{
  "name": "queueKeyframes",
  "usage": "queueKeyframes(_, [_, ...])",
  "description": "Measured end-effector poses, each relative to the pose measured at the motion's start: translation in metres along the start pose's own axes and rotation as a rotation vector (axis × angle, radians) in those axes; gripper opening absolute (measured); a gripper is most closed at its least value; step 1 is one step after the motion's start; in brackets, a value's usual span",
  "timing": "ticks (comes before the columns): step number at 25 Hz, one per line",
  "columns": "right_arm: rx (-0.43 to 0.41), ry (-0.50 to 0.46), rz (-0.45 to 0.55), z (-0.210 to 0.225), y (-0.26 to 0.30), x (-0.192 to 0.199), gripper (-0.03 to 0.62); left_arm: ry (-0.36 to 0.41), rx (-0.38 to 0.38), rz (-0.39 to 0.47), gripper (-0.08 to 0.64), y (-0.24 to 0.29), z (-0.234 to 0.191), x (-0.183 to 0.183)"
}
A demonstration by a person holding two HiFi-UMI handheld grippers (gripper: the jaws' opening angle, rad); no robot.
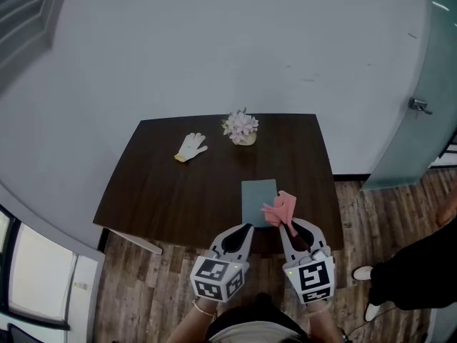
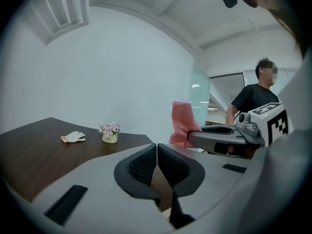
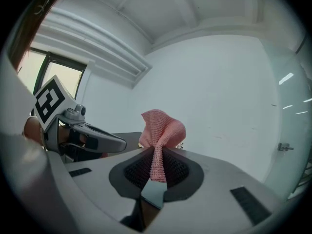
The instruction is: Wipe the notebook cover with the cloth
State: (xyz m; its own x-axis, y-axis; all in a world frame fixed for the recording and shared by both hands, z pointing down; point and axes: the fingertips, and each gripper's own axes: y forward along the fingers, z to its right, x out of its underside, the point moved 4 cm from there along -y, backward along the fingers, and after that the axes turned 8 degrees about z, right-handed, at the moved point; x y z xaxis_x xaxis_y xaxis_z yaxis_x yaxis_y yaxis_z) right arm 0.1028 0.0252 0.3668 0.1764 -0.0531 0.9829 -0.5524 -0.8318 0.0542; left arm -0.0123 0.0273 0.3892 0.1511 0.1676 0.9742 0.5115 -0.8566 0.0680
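Observation:
A grey-blue notebook (image 1: 258,200) lies flat near the front edge of the dark table (image 1: 164,191). My right gripper (image 1: 288,226) is shut on a pink cloth (image 1: 280,209), held up over the notebook's right front corner. In the right gripper view the cloth (image 3: 160,131) bunches above the closed jaws. My left gripper (image 1: 246,229) hovers just left of it at the table's front edge, shut with nothing in it. The left gripper view shows the cloth (image 2: 182,125) and the right gripper (image 2: 220,136) beside it.
A white glove (image 1: 191,147) lies at the table's back left, and a small pot of pale flowers (image 1: 240,128) stands at the back middle. A person in black (image 2: 257,99) stands to the right on the wood floor. A glass door (image 1: 421,106) is at the far right.

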Motion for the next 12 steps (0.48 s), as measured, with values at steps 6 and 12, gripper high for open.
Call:
queueKeyframes(6, [-0.036,-0.006,-0.024,0.015,0.03,0.014,0.046,-0.022,-0.026,-0.028,0.026,0.021,-0.017,0.011])
queueKeyframes(12, [-0.055,-0.026,-0.053,0.021,0.067,0.026,0.046,-0.034,-0.019,-0.06,0.026,0.042,-0.046,0.02])
